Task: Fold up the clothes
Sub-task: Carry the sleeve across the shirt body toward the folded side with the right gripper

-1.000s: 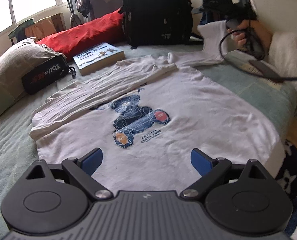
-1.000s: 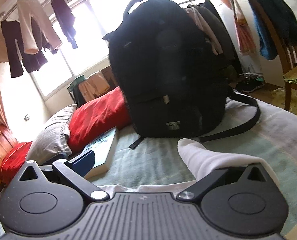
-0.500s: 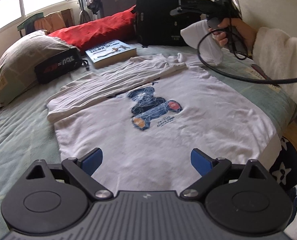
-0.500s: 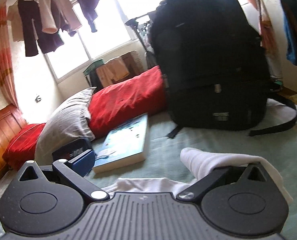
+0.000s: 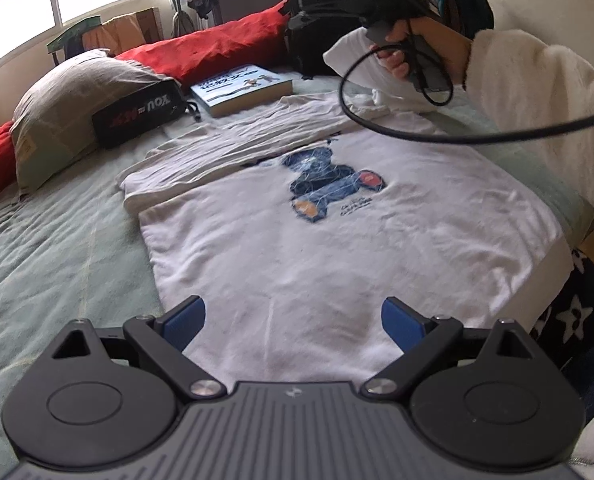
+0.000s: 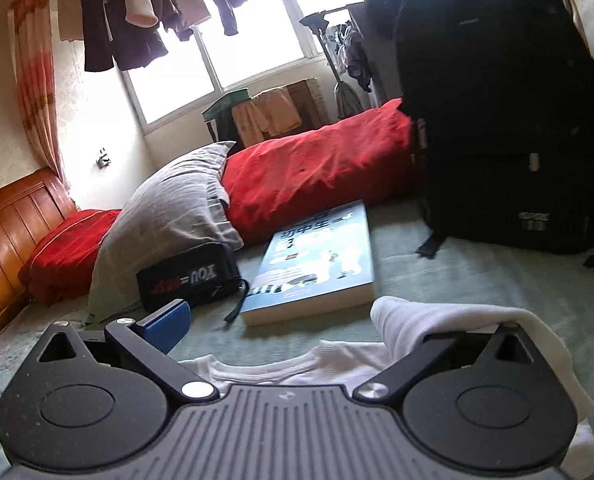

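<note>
A white long-sleeved shirt [image 5: 337,248] with a blue bear print lies flat on the green bedspread [image 5: 57,256], its left sleeve folded across the chest. My left gripper [image 5: 293,316] hovers open over the hem, blue pads apart, holding nothing. Farther back, a person's hand [image 5: 417,52] holds the right gripper above the collar, with the other sleeve [image 5: 353,52] lifted off the bed. In the right wrist view my right gripper [image 6: 297,320] stands with its jaws wide apart. That sleeve [image 6: 437,316] drapes over its right finger and hides the pad.
A blue book [image 5: 241,88], a black pouch [image 5: 137,114], a grey pillow [image 5: 69,96] and red pillows [image 5: 217,48] lie beyond the shirt. A black backpack [image 6: 505,120] stands at the back right. The bed edge [image 5: 561,252] runs along the right.
The right gripper has carried the lifted sleeve leftward and toward me, swinging from facing the backpack toward the book. The left gripper has drawn back slightly and stays open.
</note>
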`<state>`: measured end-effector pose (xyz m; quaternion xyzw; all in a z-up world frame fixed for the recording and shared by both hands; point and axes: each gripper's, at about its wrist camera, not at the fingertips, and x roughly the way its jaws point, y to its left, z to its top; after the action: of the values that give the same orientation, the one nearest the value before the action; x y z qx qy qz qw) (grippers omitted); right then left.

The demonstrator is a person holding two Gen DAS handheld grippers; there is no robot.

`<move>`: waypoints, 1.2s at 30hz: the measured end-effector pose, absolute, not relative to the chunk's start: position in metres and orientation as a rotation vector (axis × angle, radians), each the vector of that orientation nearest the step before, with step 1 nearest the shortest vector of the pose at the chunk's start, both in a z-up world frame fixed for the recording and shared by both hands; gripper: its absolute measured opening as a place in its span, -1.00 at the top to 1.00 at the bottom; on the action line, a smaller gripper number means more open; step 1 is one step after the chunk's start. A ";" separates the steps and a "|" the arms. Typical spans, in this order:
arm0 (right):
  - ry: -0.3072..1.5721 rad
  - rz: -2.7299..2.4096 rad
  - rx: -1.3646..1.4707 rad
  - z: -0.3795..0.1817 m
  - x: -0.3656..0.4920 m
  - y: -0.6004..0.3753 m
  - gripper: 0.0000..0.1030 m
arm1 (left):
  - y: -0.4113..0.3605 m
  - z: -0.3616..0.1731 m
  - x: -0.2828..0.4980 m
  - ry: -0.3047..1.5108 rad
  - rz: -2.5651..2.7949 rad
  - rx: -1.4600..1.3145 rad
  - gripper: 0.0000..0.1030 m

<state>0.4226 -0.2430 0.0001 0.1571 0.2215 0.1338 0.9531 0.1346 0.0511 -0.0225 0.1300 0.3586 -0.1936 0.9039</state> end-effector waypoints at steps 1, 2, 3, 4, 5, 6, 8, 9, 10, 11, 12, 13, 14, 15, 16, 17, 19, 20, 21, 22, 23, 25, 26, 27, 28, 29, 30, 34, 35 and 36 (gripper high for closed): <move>0.451 0.279 0.323 -0.001 0.424 -0.238 -1.00 | 0.052 -0.022 0.134 0.741 -0.399 0.267 -0.84; 0.451 0.286 0.325 -0.002 0.426 -0.234 -1.00 | 0.054 -0.022 0.133 0.740 -0.398 0.264 -0.84; 0.453 0.293 0.323 -0.002 0.427 -0.229 -1.00 | 0.055 -0.022 0.133 0.740 -0.397 0.261 -0.84; 0.455 0.301 0.320 -0.002 0.428 -0.224 -1.00 | 0.056 -0.022 0.133 0.740 -0.397 0.258 -0.84; 0.456 0.306 0.318 -0.003 0.429 -0.220 -1.00 | 0.057 -0.023 0.133 0.742 -0.395 0.253 -0.84; 0.458 0.314 0.316 -0.003 0.430 -0.215 -1.00 | 0.058 -0.024 0.134 0.746 -0.393 0.250 -0.84; 0.461 0.330 0.310 -0.004 0.431 -0.206 -1.00 | 0.059 -0.025 0.135 0.754 -0.383 0.250 -0.84; 0.463 0.336 0.306 -0.004 0.431 -0.202 -1.00 | 0.060 -0.025 0.135 0.756 -0.381 0.250 -0.84; 0.464 0.344 0.300 -0.004 0.432 -0.197 -1.00 | 0.060 -0.026 0.135 0.757 -0.381 0.250 -0.84; 0.464 0.351 0.295 -0.004 0.433 -0.193 -1.00 | 0.060 -0.026 0.134 0.758 -0.380 0.250 -0.84; 0.465 0.359 0.290 -0.004 0.433 -0.189 -1.00 | 0.060 -0.026 0.134 0.759 -0.380 0.250 -0.84; 0.467 0.366 0.285 -0.004 0.434 -0.184 -1.00 | 0.060 -0.026 0.134 0.760 -0.379 0.250 -0.84; 0.468 0.373 0.282 -0.004 0.434 -0.181 -1.00 | 0.061 -0.027 0.134 0.760 -0.380 0.250 -0.84; 0.469 0.380 0.281 -0.003 0.435 -0.177 -1.00 | 0.061 -0.027 0.133 0.761 -0.381 0.250 -0.84; 0.470 0.388 0.279 -0.003 0.435 -0.174 -1.00 | 0.061 -0.027 0.133 0.761 -0.382 0.250 -0.84; 0.472 0.396 0.277 -0.003 0.435 -0.170 -1.00 | 0.061 -0.027 0.133 0.762 -0.382 0.250 -0.84; 0.476 0.415 0.273 -0.004 0.435 -0.161 -1.00 | 0.061 -0.028 0.133 0.767 -0.382 0.246 -0.84; 0.478 0.423 0.268 -0.004 0.435 -0.157 -1.00 | 0.062 -0.028 0.133 0.771 -0.382 0.244 -0.84; 0.481 0.430 0.263 -0.004 0.435 -0.153 -1.00 | 0.062 -0.029 0.133 0.774 -0.381 0.243 -0.84; 0.484 0.437 0.258 -0.004 0.435 -0.149 -1.00 | 0.062 -0.030 0.133 0.779 -0.377 0.241 -0.84; 0.487 0.444 0.252 -0.005 0.435 -0.144 -1.00 | 0.062 -0.031 0.133 0.784 -0.373 0.242 -0.84; 0.492 0.458 0.241 -0.005 0.435 -0.136 -1.00 | 0.063 -0.031 0.132 0.786 -0.371 0.242 -0.84; 0.495 0.465 0.236 -0.006 0.435 -0.132 -1.00 | 0.063 -0.031 0.132 0.786 -0.372 0.240 -0.84; 0.498 0.473 0.230 -0.006 0.435 -0.128 -1.00 | 0.063 -0.031 0.131 0.785 -0.374 0.238 -0.84; 0.500 0.482 0.223 -0.006 0.434 -0.125 -1.00 | 0.063 -0.031 0.130 0.785 -0.375 0.237 -0.84; 0.502 0.488 0.217 -0.007 0.433 -0.121 -1.00 | 0.063 -0.031 0.130 0.785 -0.376 0.237 -0.84; 0.506 0.494 0.210 -0.008 0.432 -0.118 -1.00 | 0.063 -0.031 0.130 0.785 -0.377 0.236 -0.84; 0.525 0.517 0.178 -0.014 0.427 -0.107 -1.00 | 0.063 -0.031 0.129 0.784 -0.381 0.235 -0.84; 0.530 0.521 0.171 -0.016 0.426 -0.105 -1.00 | 0.062 -0.031 0.128 0.784 -0.382 0.234 -0.84; 0.534 0.524 0.165 -0.018 0.425 -0.103 -1.00 | 0.062 -0.031 0.128 0.784 -0.383 0.234 -0.84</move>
<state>0.4248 -0.1027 -0.0176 0.0804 0.2607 0.2558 0.9274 0.1280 0.0624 -0.0308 0.1131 0.3786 -0.1849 0.8998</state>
